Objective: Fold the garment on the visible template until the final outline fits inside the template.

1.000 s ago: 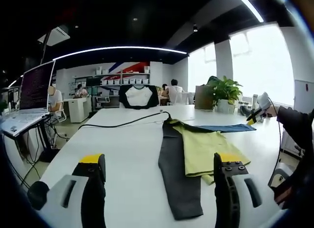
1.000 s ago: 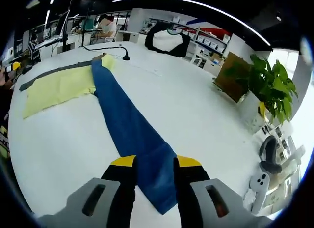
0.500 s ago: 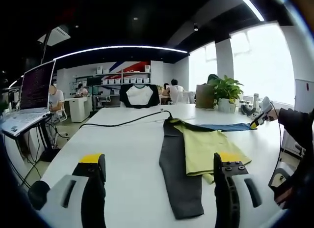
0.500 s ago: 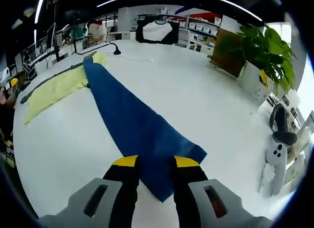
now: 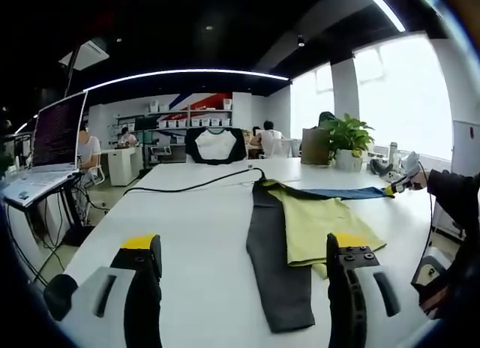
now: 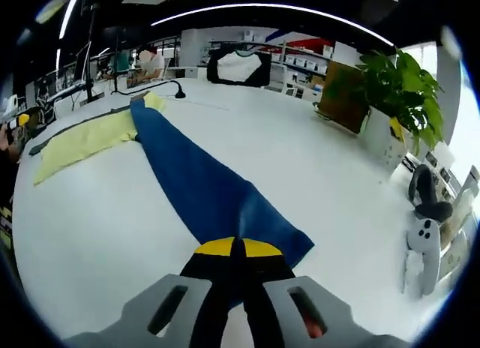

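So the right gripper [image 6: 236, 250] sits low over the white table [image 6: 97, 220], its two yellow-tipped jaws pressed together on the near end of the blue sleeve [image 6: 202, 187]. The cloth runs straight into the pinch, so it looks clamped on the fabric, though the actual bite is hidden under the jaw tips. From there the blue sleeve stretches away across the table to the yellow body of the garment [image 6: 82, 138], which lies flat further back with a dark strip along its far edge.

The left gripper [image 5: 244, 265] hangs above the table edge with its jaws spread wide and nothing between them. Ahead of it, between the jaws, lies the dark sleeve [image 5: 276, 265] running lengthwise, with the yellow part touching it on the right and the blue sleeve reaching off to the right. A person's dark-sleeved arm [image 5: 457, 198] reaches in from the right of that view to the sleeve's far end.

Can't make out any template outline under the garment, honestly. A black cable [image 5: 187, 187] crosses the table behind it, and a potted plant [image 6: 397, 100] stands near the far right edge.
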### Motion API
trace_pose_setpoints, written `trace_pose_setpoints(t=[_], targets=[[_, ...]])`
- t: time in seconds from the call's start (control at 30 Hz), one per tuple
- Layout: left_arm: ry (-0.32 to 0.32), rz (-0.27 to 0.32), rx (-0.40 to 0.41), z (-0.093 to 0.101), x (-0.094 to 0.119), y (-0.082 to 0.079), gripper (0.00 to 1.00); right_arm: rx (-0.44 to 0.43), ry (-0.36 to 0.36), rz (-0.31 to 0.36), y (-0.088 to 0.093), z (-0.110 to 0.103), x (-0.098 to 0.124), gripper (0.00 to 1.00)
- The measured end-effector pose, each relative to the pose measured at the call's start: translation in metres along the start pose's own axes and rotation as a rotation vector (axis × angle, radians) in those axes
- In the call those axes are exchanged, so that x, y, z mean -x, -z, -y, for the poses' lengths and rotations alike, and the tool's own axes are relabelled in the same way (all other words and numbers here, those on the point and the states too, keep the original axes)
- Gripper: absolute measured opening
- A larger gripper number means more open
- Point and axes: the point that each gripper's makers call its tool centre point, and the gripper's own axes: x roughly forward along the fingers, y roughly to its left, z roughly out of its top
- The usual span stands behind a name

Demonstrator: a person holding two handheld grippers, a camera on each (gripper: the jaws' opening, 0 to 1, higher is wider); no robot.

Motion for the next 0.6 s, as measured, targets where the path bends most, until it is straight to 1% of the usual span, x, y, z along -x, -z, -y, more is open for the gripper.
trace_pose_setpoints(t=[0.13, 0.17, 0.2, 0.27, 0.3, 0.33, 0.43, 0.5, 0.53, 0.57, 0.6], targets=[[0.008, 0.002, 0.005, 0.001, -0.001, 0.0, 0.96, -0.02, 0.014, 0.031, 0.0, 0.001, 0.001, 0.0], [0.006, 0.002, 0.004, 0.001, -0.001, 0.0, 0.96, -0.05, 0.021, 0.026, 0.0, 0.0, 0.001, 0.0], [0.004, 0.001, 0.005, 0.0, 0.0, 0.0, 0.96, -0.038, 0.017, 0.025, -0.001, 0.002, 0.001, 0.0], [-0.001, 0.002, 0.005, -0.001, 0.001, 0.0, 0.96, -0.045, 0.016, 0.028, 0.0, 0.002, 0.001, 0.0], [-0.009, 0.001, -0.008, -0.003, 0.001, -0.001, 0.96, -0.05, 0.017, 0.031, 0.0, 0.002, 0.001, 0.0], [-0.014, -0.002, -0.015, -0.004, 0.001, 0.0, 0.96, -0.033, 0.023, 0.031, 0.0, 0.001, 0.002, 0.0], [-0.016, 0.007, -0.015, -0.004, 0.001, -0.003, 0.96, -0.046, 0.033, 0.026, 0.0, 0.003, 0.002, 0.0], [-0.014, 0.007, -0.021, -0.004, 0.001, -0.003, 0.96, -0.032, 0.037, 0.025, 0.0, 0.003, 0.002, 0.0], [-0.011, 0.01, -0.03, -0.003, 0.0, -0.003, 0.96, -0.034, 0.037, 0.024, 0.0, 0.003, 0.002, 0.0], [0.0, 0.035, -0.042, -0.001, 0.0, -0.008, 0.97, -0.037, 0.037, 0.021, 0.0, 0.003, 0.002, 0.0], [0.002, 0.053, -0.053, 0.0, 0.001, -0.012, 0.97, -0.012, 0.033, 0.023, -0.001, 0.002, 0.002, 0.0]])
